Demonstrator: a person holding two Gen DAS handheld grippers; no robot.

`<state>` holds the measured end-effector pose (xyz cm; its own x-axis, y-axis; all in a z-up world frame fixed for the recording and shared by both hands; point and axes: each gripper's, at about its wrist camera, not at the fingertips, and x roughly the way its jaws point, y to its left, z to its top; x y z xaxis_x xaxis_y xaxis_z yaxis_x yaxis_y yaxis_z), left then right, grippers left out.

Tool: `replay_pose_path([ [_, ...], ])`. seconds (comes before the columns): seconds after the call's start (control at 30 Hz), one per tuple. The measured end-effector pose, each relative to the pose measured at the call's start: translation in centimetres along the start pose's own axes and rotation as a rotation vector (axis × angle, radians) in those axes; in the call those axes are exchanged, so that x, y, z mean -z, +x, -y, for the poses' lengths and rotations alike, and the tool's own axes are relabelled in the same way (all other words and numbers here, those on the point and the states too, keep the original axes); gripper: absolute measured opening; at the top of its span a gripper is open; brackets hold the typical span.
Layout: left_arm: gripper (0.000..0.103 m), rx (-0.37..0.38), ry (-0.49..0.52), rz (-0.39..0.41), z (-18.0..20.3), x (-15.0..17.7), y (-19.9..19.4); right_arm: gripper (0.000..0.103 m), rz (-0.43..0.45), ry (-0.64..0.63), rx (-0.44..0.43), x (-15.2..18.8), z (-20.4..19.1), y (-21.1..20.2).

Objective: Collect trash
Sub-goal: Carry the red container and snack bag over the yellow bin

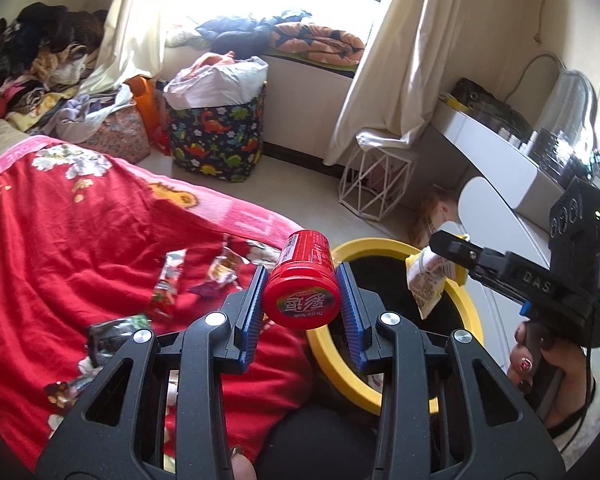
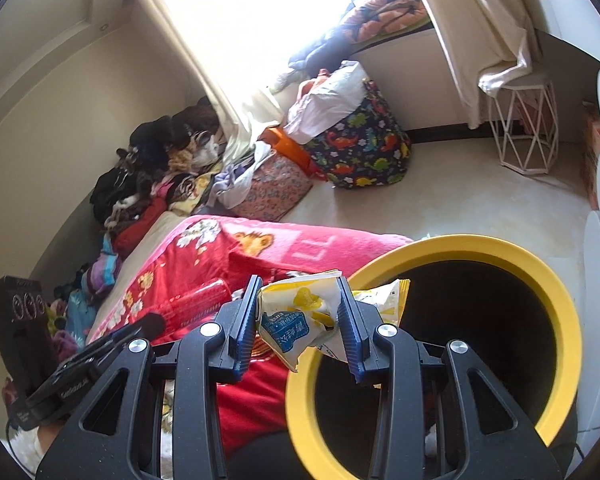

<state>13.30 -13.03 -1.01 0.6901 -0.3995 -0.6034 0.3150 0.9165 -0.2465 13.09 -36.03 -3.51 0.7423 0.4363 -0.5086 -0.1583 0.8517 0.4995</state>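
The yellow-rimmed bin (image 2: 556,280) hides its dark inside (bottom unseen), its near rim behind fingers (image 2: 350,320).

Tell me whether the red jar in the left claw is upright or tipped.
Tipped. The red jar lies on its side between the left claw pads, its round lid facing the camera, beside the yellow-rimmed bin.

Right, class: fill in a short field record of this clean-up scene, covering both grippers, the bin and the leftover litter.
left gripper: shut on red jar
right gripper: shut on yellow packet
bin: yellow rim, dark inside, beside the bed
packet position: over the rim's near edge
litter left: wrappers on red blanket
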Motion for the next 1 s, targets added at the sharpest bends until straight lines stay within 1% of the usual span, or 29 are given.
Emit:
replay_pose_path([
  [0.27,0.028,0.044,0.056,-0.037,2.8,0.6,1.3,0.035,0.020,0.063,0.040,0.0,3.1,-1.1],
  [0.6,0.028,0.092,0.121,-0.094,5.8,1.7,3.2,0.035,0.022,0.149,0.064,0.3,6.6,-1.9],
  [1.0,0.028,0.138,0.160,-0.178,8.2,3.4,5.7,0.035,0.013,0.193,0.079,0.7,8.4,-2.4],
])
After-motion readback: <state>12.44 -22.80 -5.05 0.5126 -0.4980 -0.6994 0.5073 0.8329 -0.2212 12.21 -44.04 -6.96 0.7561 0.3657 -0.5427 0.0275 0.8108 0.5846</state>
